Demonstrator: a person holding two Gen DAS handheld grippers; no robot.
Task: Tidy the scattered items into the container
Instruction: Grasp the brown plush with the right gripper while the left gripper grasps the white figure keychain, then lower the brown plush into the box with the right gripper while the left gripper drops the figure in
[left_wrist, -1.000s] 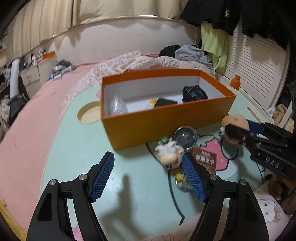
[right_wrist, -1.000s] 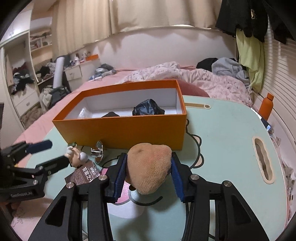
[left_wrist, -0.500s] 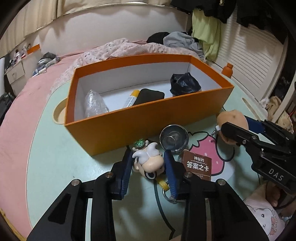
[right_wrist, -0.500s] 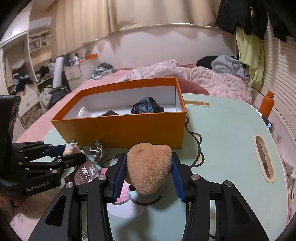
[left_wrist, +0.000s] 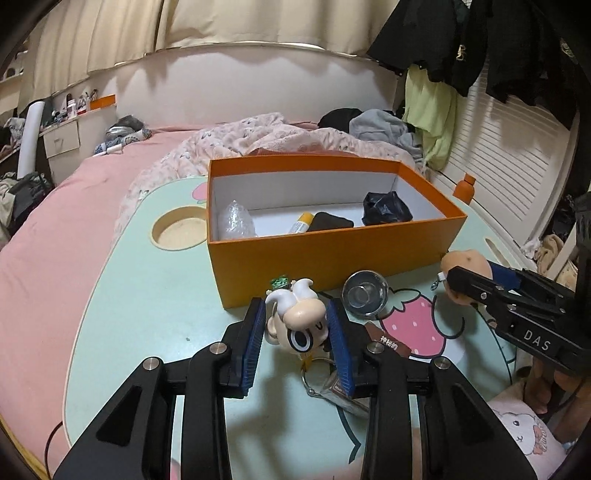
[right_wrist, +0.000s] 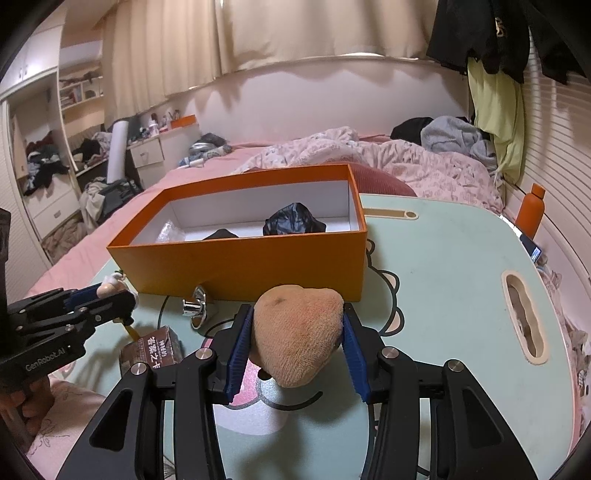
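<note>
Between ribbed blue pads (left_wrist: 254, 345), glossy round-headed figurine (left_wrist: 301, 321)

both tools are built of matte black angular links with open triangular cut-outs, joined by round silver screw heads at the pivots. the left gripper (left_wrist: 297, 332) carries two flat fingers faced with ribbed blue pads (left_wrist: 255, 345), the ridges running across each face. the right gripper (right_wrist: 297, 345) has the same black frame, silver screws and blue ribbed pads (right_wrist: 239, 349). seen from the other side, the left tool bears white lettering "genrobot.ai" along its body, and the right tool shows white letters "das". a thin dark cable trails by the right tool.
</note>
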